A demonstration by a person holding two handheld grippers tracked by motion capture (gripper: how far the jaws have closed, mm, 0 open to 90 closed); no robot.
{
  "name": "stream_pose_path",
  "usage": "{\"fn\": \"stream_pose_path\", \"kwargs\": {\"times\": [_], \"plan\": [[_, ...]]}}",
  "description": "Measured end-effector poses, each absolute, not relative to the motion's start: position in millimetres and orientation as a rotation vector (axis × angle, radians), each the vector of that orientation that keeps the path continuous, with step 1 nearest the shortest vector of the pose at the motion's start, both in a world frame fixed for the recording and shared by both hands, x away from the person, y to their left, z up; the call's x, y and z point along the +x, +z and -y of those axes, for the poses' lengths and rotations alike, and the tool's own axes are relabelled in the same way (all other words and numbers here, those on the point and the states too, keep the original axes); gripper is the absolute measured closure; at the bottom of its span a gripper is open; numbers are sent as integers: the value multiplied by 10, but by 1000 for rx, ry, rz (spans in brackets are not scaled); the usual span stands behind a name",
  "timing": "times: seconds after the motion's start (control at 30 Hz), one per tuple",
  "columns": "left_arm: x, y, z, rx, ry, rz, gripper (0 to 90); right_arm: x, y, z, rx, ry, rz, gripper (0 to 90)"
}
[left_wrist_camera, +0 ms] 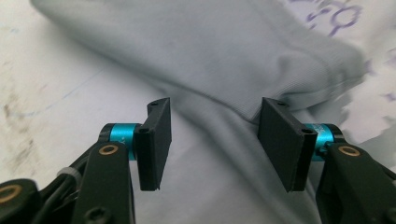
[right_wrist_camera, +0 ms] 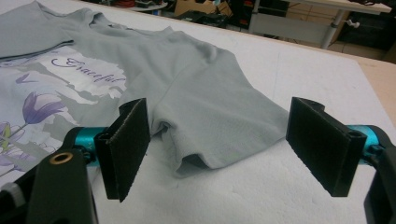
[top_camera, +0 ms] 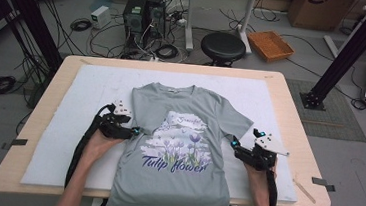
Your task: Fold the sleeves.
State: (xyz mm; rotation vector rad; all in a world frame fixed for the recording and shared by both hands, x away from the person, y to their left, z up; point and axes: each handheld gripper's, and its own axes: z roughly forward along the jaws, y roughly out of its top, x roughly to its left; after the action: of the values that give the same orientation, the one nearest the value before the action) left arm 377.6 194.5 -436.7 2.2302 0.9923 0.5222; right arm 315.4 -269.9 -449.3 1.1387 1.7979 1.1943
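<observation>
My left gripper (top_camera: 137,130) sits left of centre in the high view, jaws spread with nothing between them, at the edge of a grey T-shirt (top_camera: 177,147) where the sleeve has been folded inward over the chest. In the left gripper view, the folded sleeve (left_wrist_camera: 299,88) lies as a soft ridge running to the upper right, its ribbed hem just ahead of my right-hand pad; the body cloth beneath is smooth and thin.

The shirt lies face up in the middle of the frame on a white padded mat (top_camera: 86,94), which covers a pale wooden table (top_camera: 297,123); its hem hangs over the near edge. The printed tulip design (top_camera: 179,150) looks slightly stiffer than the knit around it. I judge the garment light, limp and non-slippery on the fuzzy mat: it will drape and crease rather than hold shape, so a pinch at a hem or seam, where layers double up, should grip best.

At right of the frame, my right gripper (top_camera: 234,145) is likewise released, jaws wide apart. In the right gripper view, the flat short sleeve (right_wrist_camera: 219,121) lies between them, its cuff edge curled slightly off the mat, an easy place to pinch.
</observation>
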Motion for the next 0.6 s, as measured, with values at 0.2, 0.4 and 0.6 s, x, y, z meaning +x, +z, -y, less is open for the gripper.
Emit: {"fn": "stream_pose_path", "kwargs": {"times": [0.2,0.4,0.6], "plan": [[3752,-4371,-2124,2214,552,-1056,450,3152,-4493,2697,1136,1193,-1796,220],[3732,-4364,-2218,2215,555,-1072,454,3155,-4493,2704,1137,1194,-1795,220],[3577,-4257,-2407,2029,552,-1001,443,3152,-4493,2714,1147,1206,-1786,220]]}}
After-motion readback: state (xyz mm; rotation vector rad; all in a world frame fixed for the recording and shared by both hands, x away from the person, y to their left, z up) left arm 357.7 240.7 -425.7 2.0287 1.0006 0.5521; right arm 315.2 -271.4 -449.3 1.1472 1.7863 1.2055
